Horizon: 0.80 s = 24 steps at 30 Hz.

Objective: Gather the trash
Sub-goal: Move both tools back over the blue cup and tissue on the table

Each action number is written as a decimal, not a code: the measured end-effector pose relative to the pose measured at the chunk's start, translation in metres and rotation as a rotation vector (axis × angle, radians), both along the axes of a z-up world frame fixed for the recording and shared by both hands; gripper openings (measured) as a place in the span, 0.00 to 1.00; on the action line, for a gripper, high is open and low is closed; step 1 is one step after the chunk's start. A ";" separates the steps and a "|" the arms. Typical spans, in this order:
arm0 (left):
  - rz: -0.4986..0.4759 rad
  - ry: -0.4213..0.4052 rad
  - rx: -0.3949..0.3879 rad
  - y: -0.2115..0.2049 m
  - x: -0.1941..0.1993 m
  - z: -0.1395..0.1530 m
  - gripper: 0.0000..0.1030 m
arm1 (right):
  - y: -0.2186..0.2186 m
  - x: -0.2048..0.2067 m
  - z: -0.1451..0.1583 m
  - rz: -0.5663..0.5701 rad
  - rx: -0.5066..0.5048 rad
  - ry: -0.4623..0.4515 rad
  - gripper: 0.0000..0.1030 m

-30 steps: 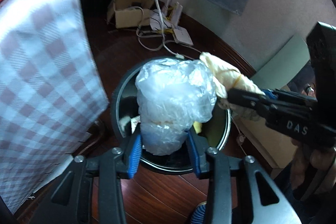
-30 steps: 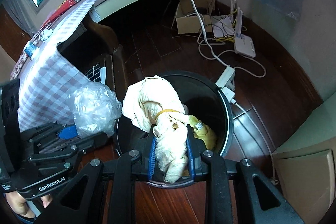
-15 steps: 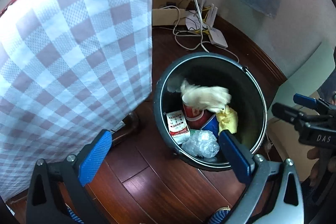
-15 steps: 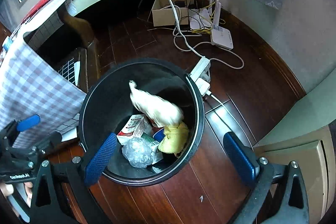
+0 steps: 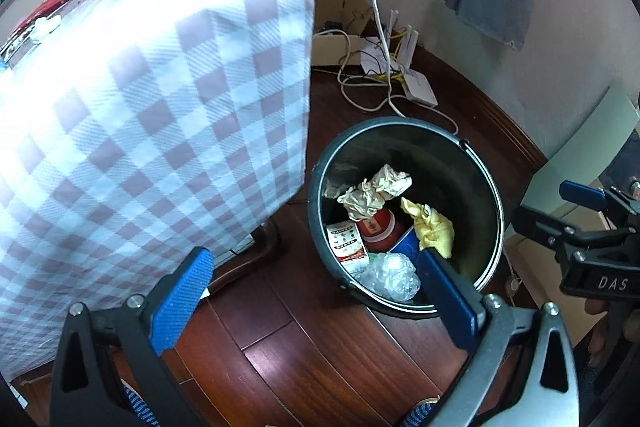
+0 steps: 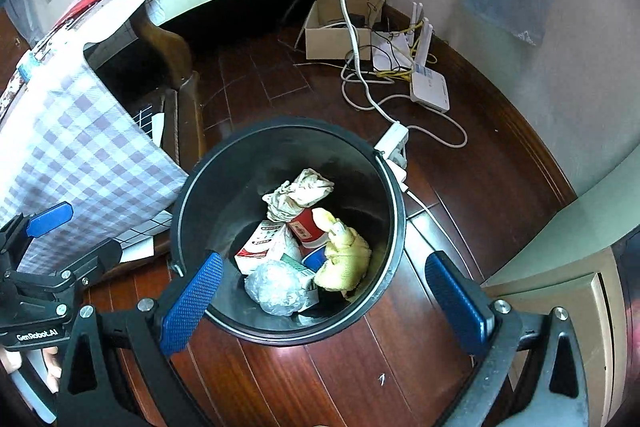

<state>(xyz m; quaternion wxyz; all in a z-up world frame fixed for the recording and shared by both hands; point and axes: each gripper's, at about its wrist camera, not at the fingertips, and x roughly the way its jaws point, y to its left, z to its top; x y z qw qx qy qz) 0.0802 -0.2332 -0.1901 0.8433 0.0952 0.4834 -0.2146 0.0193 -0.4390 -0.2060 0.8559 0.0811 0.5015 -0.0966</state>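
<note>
Above the wooden floor (image 6: 280, 379), tongs (image 5: 592, 223) read "DAS", "GenRobot.AI".

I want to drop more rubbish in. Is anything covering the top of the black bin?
No, nothing visible covers it. The black bin has no lid and its mouth is open, with the crumpled plastic bag and yellowish cloth lying inside. The right gripper and left gripper both have empty, wide-open jaws.

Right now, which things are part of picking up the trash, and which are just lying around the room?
Part of the job: black bin, crumpled paper, clear plastic bag, yellow cloth, red cup.

Just lying about: checked cloth, cardboard box, white router, cables.
</note>
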 end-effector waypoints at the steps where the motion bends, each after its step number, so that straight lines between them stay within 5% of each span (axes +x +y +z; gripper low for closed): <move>1: 0.003 -0.003 -0.003 0.002 -0.001 0.003 0.99 | 0.003 -0.001 0.001 0.002 -0.002 -0.004 0.99; 24: 0.072 -0.118 -0.053 0.045 -0.012 0.065 0.99 | 0.051 -0.004 0.060 0.077 -0.092 -0.116 0.99</move>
